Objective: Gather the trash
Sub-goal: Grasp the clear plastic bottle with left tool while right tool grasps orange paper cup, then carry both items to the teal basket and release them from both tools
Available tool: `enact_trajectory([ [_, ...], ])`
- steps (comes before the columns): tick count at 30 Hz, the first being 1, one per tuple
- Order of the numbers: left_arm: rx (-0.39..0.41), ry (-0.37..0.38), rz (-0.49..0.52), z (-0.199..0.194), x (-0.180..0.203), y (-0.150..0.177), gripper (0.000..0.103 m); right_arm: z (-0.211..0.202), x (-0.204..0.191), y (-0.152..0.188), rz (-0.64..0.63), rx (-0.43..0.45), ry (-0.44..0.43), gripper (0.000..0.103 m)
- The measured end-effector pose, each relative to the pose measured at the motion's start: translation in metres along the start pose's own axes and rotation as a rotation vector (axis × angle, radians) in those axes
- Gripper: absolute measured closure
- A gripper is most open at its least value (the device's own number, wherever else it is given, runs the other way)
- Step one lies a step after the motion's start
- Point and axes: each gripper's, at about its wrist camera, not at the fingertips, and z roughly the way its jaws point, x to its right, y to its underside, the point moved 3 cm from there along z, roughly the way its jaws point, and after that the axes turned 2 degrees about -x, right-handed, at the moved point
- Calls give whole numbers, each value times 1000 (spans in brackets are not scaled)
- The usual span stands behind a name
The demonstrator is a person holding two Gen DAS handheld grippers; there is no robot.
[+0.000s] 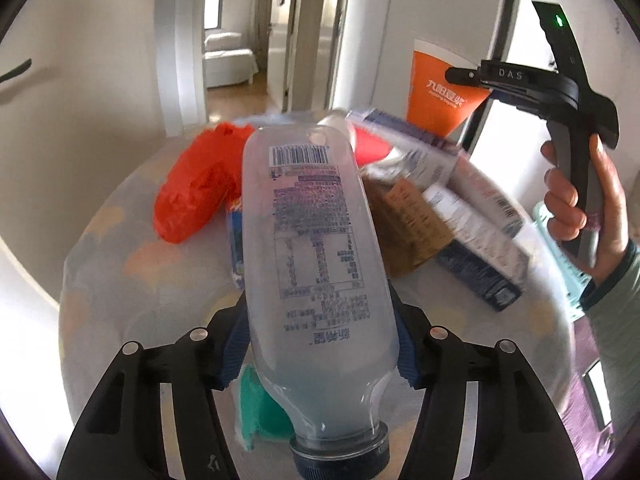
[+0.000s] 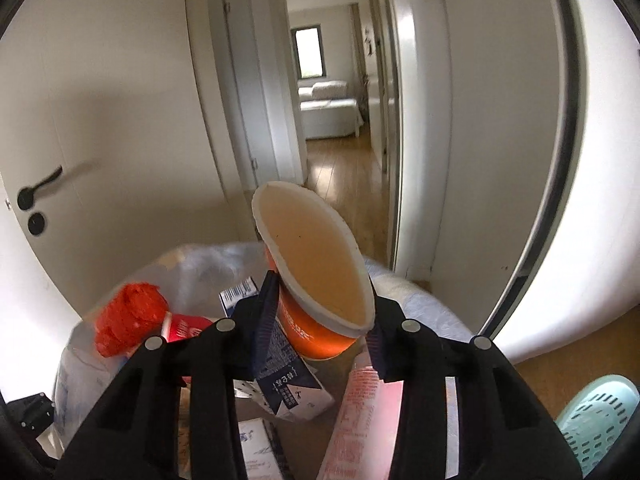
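Observation:
My left gripper (image 1: 320, 344) is shut on a clear plastic bottle (image 1: 316, 240) with a dark cap, held over an open trash bag (image 1: 120, 248). In the bag lie a crumpled red plastic bag (image 1: 192, 188), several cartons (image 1: 472, 216) and a brown paper piece (image 1: 412, 224). My right gripper (image 2: 322, 316) is shut on an orange paper cup (image 2: 316, 276), held above the same bag (image 2: 80, 364). The cup (image 1: 440, 88) and the right gripper's handle show at the upper right of the left wrist view.
A white door with a black handle (image 2: 40, 192) stands on the left. A hallway (image 2: 344, 176) with wood floor leads to a room with a white sofa. A teal perforated basket (image 2: 600, 420) sits at the lower right. A teal object (image 1: 260, 404) lies under the bottle.

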Motion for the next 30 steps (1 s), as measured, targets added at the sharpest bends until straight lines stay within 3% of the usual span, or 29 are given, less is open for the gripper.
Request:
enact_trajectory([
  [7, 89, 94, 38, -28, 21, -4, 46, -67, 10, 4, 61, 118, 48, 67],
  [10, 125, 181, 33, -34, 32, -9, 46, -105, 24, 20, 114, 164, 70, 67],
  [13, 138, 218, 61, -36, 50, -17, 46, -137, 40, 35, 156, 197, 94, 67],
  [15, 145, 232, 82, -32, 61, -23, 46, -160, 53, 52, 189, 220, 158, 67],
  [25, 164, 402, 274, -15, 184, -64, 46, -239, 155, 137, 436, 229, 403, 67],
  [30, 101, 540, 339, 15, 258, -73, 46, -263, 201, 173, 539, 192, 499, 67],
])
